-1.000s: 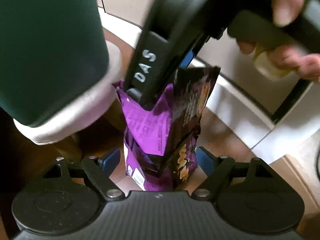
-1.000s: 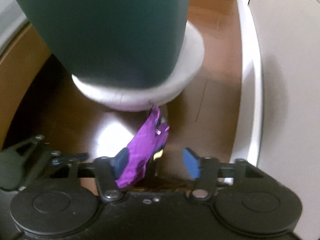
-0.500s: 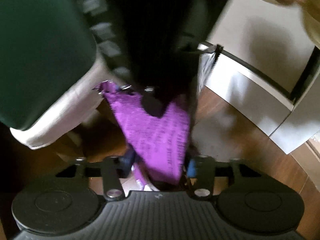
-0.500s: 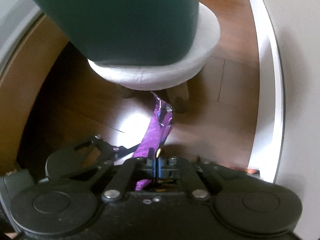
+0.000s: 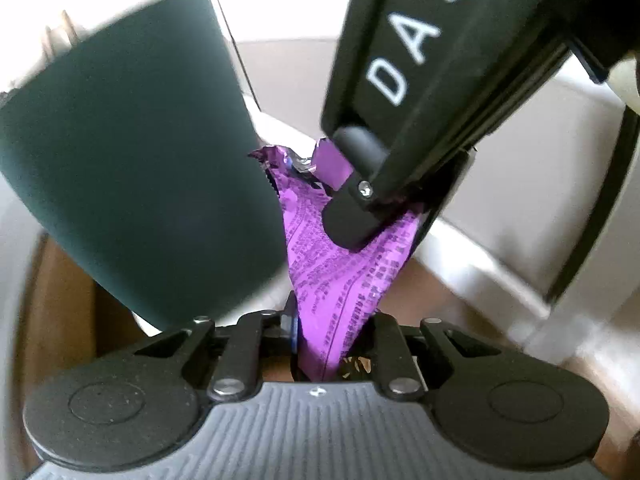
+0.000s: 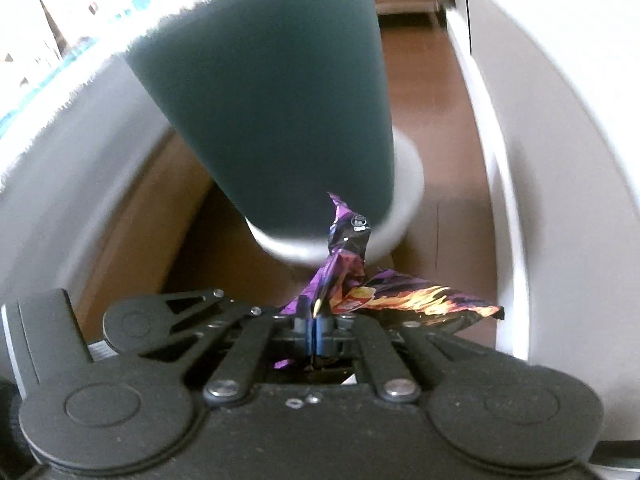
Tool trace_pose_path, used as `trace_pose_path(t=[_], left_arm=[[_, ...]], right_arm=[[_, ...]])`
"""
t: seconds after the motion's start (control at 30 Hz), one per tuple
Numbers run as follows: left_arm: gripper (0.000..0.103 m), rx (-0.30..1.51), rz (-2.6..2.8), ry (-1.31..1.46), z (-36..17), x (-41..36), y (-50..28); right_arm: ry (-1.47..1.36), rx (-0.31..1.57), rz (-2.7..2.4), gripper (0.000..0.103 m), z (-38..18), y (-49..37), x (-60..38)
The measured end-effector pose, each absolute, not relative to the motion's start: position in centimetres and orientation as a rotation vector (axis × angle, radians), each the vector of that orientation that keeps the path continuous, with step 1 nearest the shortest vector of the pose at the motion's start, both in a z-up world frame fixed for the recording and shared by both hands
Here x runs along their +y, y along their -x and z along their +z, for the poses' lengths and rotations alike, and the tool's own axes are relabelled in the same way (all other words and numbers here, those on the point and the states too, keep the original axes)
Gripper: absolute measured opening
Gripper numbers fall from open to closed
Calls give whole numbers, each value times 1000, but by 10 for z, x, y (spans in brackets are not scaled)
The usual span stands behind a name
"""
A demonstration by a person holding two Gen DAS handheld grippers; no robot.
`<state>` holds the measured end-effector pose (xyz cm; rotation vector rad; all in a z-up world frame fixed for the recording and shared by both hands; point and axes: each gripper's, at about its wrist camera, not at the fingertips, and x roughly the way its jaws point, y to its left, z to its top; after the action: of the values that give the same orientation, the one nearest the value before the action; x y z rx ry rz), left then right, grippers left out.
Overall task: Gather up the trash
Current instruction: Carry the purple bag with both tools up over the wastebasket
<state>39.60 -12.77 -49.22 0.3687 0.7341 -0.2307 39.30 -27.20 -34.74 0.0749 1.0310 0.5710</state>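
Left wrist view: a purple snack wrapper [image 5: 340, 280] is seen stretched between two grippers. The left gripper [image 5: 332, 340] is closed on the wrapper's near end, its fingers having just been closing, with the foil pinched between them. The wrapper's far end is clamped by the right gripper [image 5: 372, 208], which enters from the upper right and bears white letters on its black body. A dark green cylindrical seat back [image 5: 132, 184] is seen at the left, just beside the wrapper. Pale wall panels [image 5: 500, 216] and a strip of brown wooden floor [image 5: 448, 292] are seen beyond, at the right.

In the right wrist view, the right gripper [image 6: 314, 332] is shown shut tight on the crumpled wrapper [image 6: 344, 264], whose printed side with orange flames [image 6: 424, 300] spreads out to the right. The wrapper is held in the air, above the floor [image 6: 424, 120]. The green seat back [image 6: 280, 100] rises behind it from a white cushioned base [image 6: 404, 184]. Part of the left gripper [image 6: 168, 316] is visible low at the left. White curved walls [image 6: 560, 160] are seen on both sides, blurred.
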Motion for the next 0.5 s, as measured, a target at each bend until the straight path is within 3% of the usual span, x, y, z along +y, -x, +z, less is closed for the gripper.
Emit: trace_pose_path(t=[0.5], left_arm=[[15,318,-129,-336,-266,-131,-399]], right_arm=[[131,577,619,3,-122,-388,-259]])
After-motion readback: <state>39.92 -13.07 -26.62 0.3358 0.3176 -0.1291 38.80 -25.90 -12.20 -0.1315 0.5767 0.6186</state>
